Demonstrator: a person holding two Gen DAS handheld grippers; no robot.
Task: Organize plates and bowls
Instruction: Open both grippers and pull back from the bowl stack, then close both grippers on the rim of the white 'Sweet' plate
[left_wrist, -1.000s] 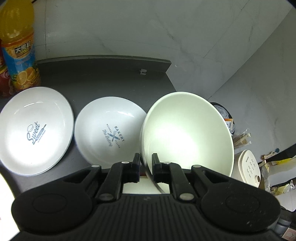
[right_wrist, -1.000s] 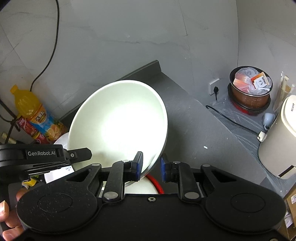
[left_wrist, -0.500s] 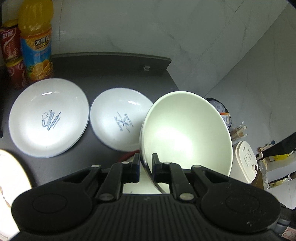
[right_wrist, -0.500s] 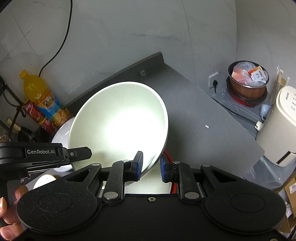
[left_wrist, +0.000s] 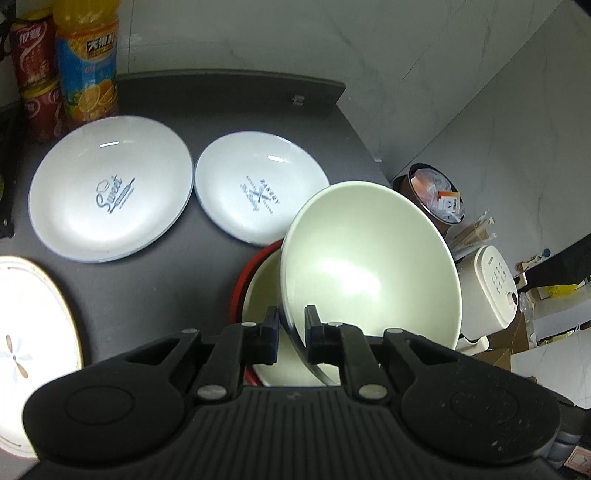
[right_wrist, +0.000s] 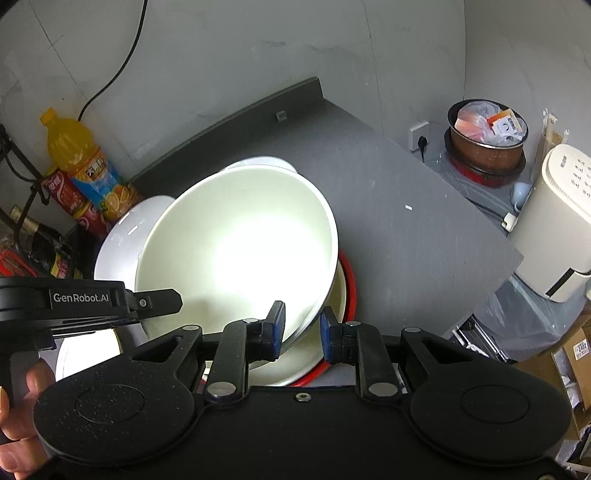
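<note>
The left tongs (left_wrist: 291, 332) are pinching the rim of a pale green bowl (left_wrist: 369, 266). The bowl is tipping up on its side, above a second bowl (left_wrist: 266, 295) that is sitting in a red-rimmed dish (left_wrist: 242, 273) on the dark tabletop (left_wrist: 155, 280).

The right tongs (right_wrist: 302, 332) are sitting around the same bowl's (right_wrist: 240, 243) rim from the other side. Their blue pads are a little apart, and I cannot tell if they are touching the rim.

Two white plates are lying flat on the tabletop, just beside each other. The big plate (left_wrist: 110, 188) is saying "Sweet" in blue. The small plate (left_wrist: 258, 192) is saying "Bakery". A flower plate (left_wrist: 22, 354) is lying near the left edge.

A juice bottle (left_wrist: 88, 62) and red cans (left_wrist: 37, 74) are standing at the back by the wall. Past the tabletop, a trash bin (right_wrist: 487, 144) and a white cooker (right_wrist: 561, 221) are sitting on the floor.
</note>
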